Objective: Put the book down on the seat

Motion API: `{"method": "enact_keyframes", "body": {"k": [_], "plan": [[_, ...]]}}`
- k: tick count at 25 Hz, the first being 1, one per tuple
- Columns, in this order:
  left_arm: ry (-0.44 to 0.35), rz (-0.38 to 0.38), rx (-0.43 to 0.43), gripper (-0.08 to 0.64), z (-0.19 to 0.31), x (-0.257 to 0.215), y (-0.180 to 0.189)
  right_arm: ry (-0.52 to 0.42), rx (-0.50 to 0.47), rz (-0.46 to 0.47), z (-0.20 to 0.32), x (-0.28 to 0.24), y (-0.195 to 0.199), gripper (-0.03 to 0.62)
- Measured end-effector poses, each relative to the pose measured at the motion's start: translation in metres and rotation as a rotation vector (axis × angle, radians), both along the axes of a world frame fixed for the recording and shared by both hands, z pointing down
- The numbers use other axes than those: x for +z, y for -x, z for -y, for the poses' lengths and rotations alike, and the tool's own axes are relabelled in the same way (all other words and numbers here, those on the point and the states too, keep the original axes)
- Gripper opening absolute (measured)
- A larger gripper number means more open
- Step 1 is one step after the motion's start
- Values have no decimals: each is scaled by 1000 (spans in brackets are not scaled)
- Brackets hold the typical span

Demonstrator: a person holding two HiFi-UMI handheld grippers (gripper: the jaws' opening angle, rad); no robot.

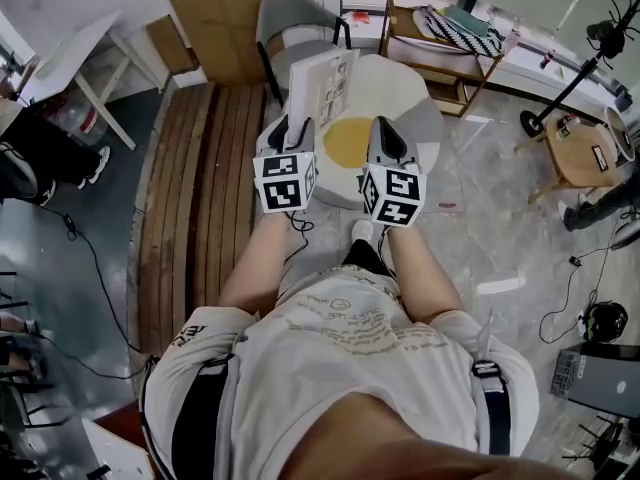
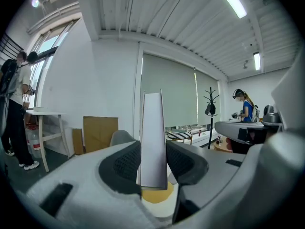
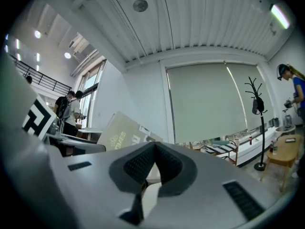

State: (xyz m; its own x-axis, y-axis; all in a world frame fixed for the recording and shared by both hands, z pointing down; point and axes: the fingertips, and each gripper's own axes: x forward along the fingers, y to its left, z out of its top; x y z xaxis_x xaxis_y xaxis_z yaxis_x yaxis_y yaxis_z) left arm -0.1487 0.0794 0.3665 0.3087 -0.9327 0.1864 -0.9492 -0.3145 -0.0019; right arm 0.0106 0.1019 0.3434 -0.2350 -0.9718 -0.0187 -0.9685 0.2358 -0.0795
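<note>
The book (image 1: 322, 86) is a thin pale volume held upright over the seat (image 1: 402, 86), a round white cushion with a yellow disc (image 1: 347, 140) on it. My left gripper (image 1: 300, 120) is shut on the book's lower edge. In the left gripper view the book (image 2: 153, 142) stands edge-on between the dark pads, with the yellow disc (image 2: 155, 194) below it. My right gripper (image 1: 386, 125) hovers beside it over the seat, shut with nothing held. In the right gripper view the book's cover (image 3: 122, 132) tilts at the left, apart from the shut jaws (image 3: 151, 152).
A grey chair (image 1: 290, 13) and cardboard sheets (image 1: 225, 18) stand behind the seat. A wooden shelf (image 1: 440, 43) is at the back right, a small round table (image 1: 585, 153) at far right, a slatted wooden platform (image 1: 200, 198) to the left. A person (image 2: 246, 109) stands far off.
</note>
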Motion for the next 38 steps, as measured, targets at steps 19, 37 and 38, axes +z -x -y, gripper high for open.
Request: {"method": "enact_keyframes", "body": {"k": [19, 37, 38], "plan": [[153, 44, -29, 176, 145, 62, -25, 121, -17, 85, 163, 53, -36, 26], [145, -4, -85, 176, 297, 30, -76, 87, -74, -33, 320, 19, -81, 26], [148, -5, -82, 176, 303, 31, -79, 89, -74, -33, 324, 19, -84, 26]]}}
